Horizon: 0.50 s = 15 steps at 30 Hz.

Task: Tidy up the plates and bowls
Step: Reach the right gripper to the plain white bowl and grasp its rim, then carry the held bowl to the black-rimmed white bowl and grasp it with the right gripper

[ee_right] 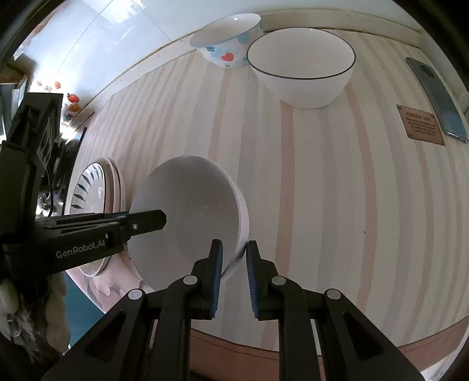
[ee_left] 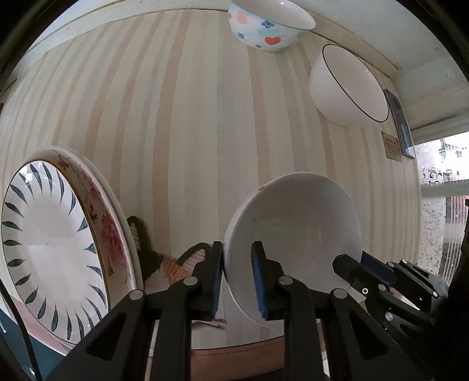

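A plain white bowl (ee_left: 293, 228) (ee_right: 187, 214) sits on the striped table mat, held by both grippers. My left gripper (ee_left: 237, 281) is shut on its left rim, one pad inside and one outside. My right gripper (ee_right: 234, 263) is shut on its right rim the same way; it also shows in the left wrist view (ee_left: 360, 272). A stack of plates (ee_left: 55, 249) (ee_right: 93, 193), the top one with blue leaf marks, lies left of the bowl. A black-rimmed white bowl (ee_left: 348, 88) (ee_right: 302, 67) and a heart-patterned bowl (ee_left: 269, 23) (ee_right: 225, 38) stand at the far edge.
A phone (ee_right: 436, 99) (ee_left: 400, 123) and a brown label (ee_right: 420, 124) lie on the mat (ee_right: 322, 190) at the far right. A knitted coaster (ee_left: 164, 260) lies between the plates and the bowl. The mat's brown front edge (ee_right: 263, 343) is just ahead of my right gripper.
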{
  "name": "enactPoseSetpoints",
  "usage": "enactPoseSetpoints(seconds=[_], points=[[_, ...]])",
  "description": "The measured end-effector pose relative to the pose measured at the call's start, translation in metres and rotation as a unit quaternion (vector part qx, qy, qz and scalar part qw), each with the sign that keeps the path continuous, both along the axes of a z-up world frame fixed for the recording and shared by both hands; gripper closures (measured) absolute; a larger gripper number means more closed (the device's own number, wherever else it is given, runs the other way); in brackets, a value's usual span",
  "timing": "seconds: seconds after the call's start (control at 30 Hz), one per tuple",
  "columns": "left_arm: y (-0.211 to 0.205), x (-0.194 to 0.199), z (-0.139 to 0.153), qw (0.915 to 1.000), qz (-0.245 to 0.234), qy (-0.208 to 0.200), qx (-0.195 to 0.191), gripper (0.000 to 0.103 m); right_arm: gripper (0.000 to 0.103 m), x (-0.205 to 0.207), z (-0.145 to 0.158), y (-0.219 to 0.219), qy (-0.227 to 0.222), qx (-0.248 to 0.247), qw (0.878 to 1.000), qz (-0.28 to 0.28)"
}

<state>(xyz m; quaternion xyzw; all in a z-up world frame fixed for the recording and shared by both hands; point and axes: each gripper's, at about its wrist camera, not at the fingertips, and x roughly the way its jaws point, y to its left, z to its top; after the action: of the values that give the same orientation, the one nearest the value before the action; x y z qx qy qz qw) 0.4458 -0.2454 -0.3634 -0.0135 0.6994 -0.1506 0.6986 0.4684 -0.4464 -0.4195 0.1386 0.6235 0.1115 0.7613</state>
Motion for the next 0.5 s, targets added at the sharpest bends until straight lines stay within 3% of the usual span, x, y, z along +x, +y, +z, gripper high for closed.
enactPoseSetpoints(seconds=[0.37,0.5], points=[[-0.014,0.004,-0.009,0.9999,-0.006,0.004,0.008,0.086,0.085,0.004,-0.002,-0.008,0.011,0.003,1.0,-0.002],[-0.004,-0.001,0.017,1.0,-0.004,0.008,0.003,0.085,0.085,0.009,0.006,-0.018,0.024,0.013,1.0,-0.004]])
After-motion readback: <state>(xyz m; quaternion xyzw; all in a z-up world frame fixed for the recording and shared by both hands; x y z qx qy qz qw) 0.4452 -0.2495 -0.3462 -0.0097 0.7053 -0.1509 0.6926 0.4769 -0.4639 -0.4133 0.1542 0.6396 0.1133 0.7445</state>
